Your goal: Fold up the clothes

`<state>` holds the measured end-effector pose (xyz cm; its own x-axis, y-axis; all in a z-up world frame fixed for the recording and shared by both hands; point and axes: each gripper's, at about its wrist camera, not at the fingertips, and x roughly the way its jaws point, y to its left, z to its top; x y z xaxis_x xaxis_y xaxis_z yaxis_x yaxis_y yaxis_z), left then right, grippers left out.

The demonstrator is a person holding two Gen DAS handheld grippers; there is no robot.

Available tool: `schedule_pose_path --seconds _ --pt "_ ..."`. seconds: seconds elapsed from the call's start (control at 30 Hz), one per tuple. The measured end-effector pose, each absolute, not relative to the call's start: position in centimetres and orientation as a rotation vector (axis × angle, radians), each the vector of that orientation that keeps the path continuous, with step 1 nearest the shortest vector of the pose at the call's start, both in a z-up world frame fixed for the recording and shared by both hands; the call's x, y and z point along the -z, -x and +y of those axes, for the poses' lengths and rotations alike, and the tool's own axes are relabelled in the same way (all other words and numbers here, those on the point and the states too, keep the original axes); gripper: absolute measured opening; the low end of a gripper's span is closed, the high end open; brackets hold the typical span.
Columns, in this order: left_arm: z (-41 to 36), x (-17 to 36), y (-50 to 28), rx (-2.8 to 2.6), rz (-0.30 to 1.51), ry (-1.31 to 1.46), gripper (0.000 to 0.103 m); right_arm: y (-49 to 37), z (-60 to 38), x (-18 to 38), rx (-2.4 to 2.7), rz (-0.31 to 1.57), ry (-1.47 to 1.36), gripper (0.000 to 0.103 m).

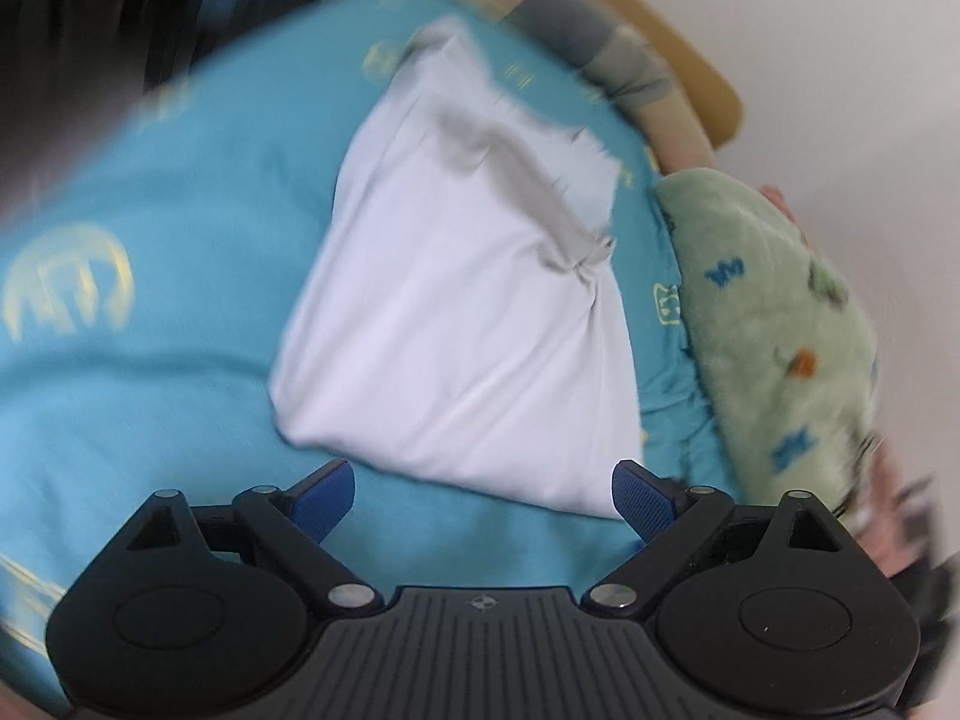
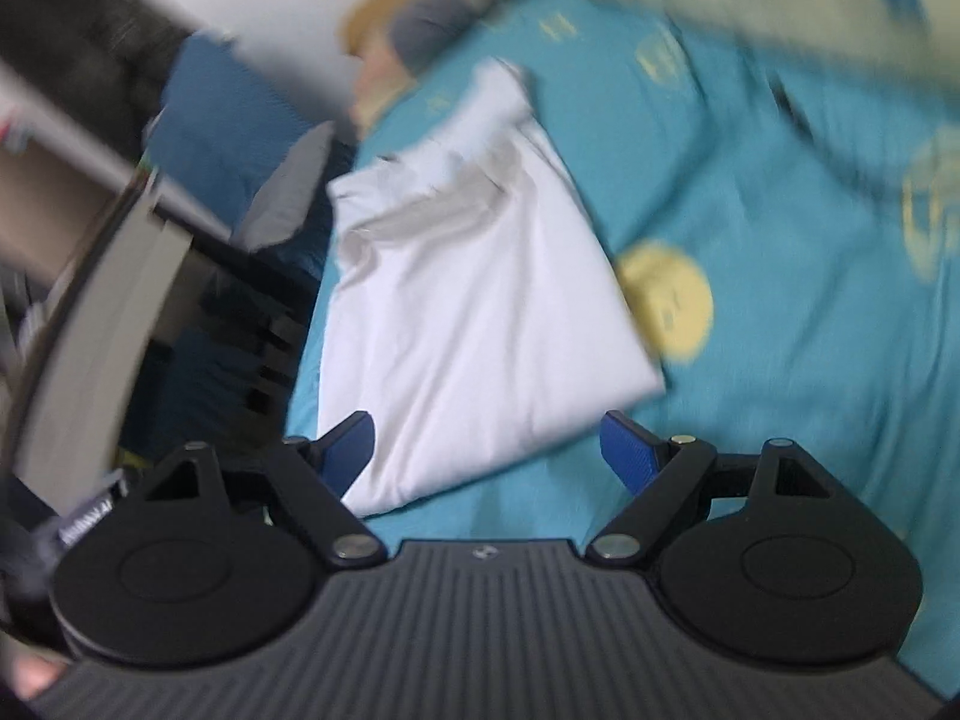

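While both tools gape, folded white garment lies on bedspread.

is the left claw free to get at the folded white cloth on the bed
Probably yes: the left claw is open, holding nothing, and the folded white cloth lies right ahead on the turquoise bedsheet, uncovered.

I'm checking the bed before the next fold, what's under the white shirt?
The white shirt lies folded on the teal bedsheet, which shows around it. Whatever sits directly beneath the shirt is covered. Both grippers are open, holding nothing.
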<state>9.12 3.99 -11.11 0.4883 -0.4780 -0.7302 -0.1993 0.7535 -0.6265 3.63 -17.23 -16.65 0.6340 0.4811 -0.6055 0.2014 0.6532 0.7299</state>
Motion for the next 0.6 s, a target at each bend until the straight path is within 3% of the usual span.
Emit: schedule_pose_path --seconds 0.07,0.23,0.33,0.4,0.5,0.6 --pt "4.5 12.9 -10.1 0.195 1.105 0.849 0.090 -4.2 -17.8 18.7 -0.172 0.938 -1.017 0.085" --pt "4.6 15.5 -11.5 0.176 1.163 0.936 0.086 -4.9 -18.0 20.8 -0.112 0.923 -1.158 0.072" --pt "5.2 16.2 -11.7 0.143 1.145 0.985 0.081 -5.3 -18.3 20.7 -0.053 0.886 -1.137 0.054" --pt "5.8 16.4 -11.5 0.099 1.126 1.027 0.074 -5.6 -18.5 20.8 -0.023 0.889 -1.114 0.023" --pt "7.0 16.6 -11.2 0.030 1.101 1.075 0.061 -5.6 -18.6 20.2 -0.033 0.859 -1.075 0.009" --pt "7.5 15.9 -11.0 0.019 1.072 1.080 0.040 -5.5 -18.6 18.9 -0.071 0.798 -1.033 0.007"
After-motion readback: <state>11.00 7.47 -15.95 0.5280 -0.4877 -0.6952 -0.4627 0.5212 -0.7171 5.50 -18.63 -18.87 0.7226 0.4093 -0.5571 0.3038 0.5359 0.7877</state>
